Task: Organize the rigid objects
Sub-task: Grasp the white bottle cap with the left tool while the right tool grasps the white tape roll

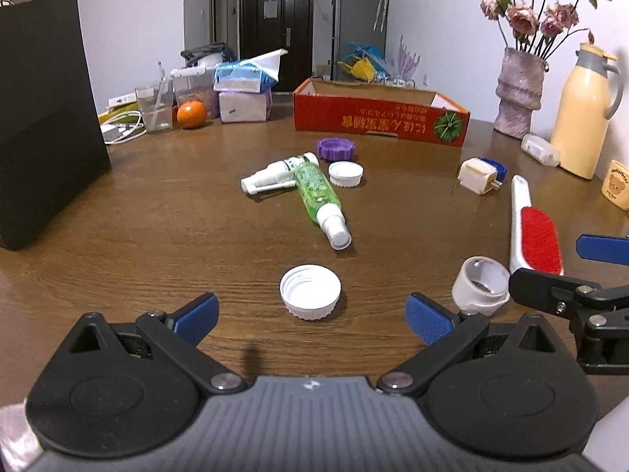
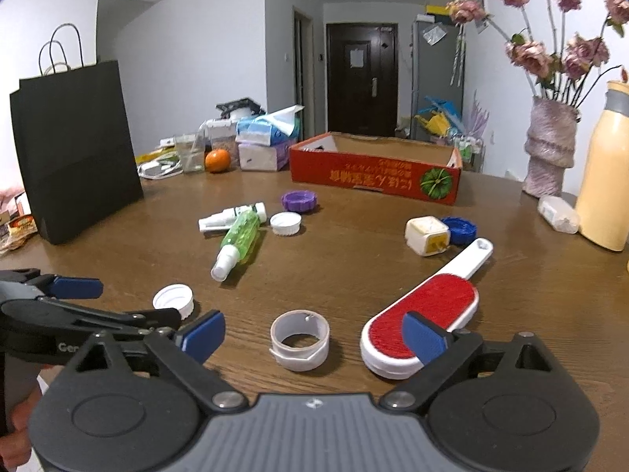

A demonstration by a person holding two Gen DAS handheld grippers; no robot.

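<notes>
- Far left, at nine o'clock on the table, a black paper bag stands upright, parked out of the way by the look of it.
- Left gripper next: fingers spread wide, nothing between the pads, and a white cap lies open side up at twelve o'clock just ahead of them. My read is that's its pick.
- Centre of the table, a green spray bottle lies across a white spray bottle, touching, with another white lid and a purple lid close by at one o'clock.
- Behind them at twelve o'clock sits the red cardboard box, open on top, likely where the loose bits belong. Its inside is mostly hidden by the near wall.
- Right gripper: fingers wide, gripping nothing, a white ring-shaped holder lying just ahead between them.
- The right pad overlaps the red lint brush in view; whether it touches, I can't tell.
- At two o'clock, a white plug adapter lies against a blue lid, half hidden.
- Far right, a vase and a yellow jug, cut off by the edge.
</notes>
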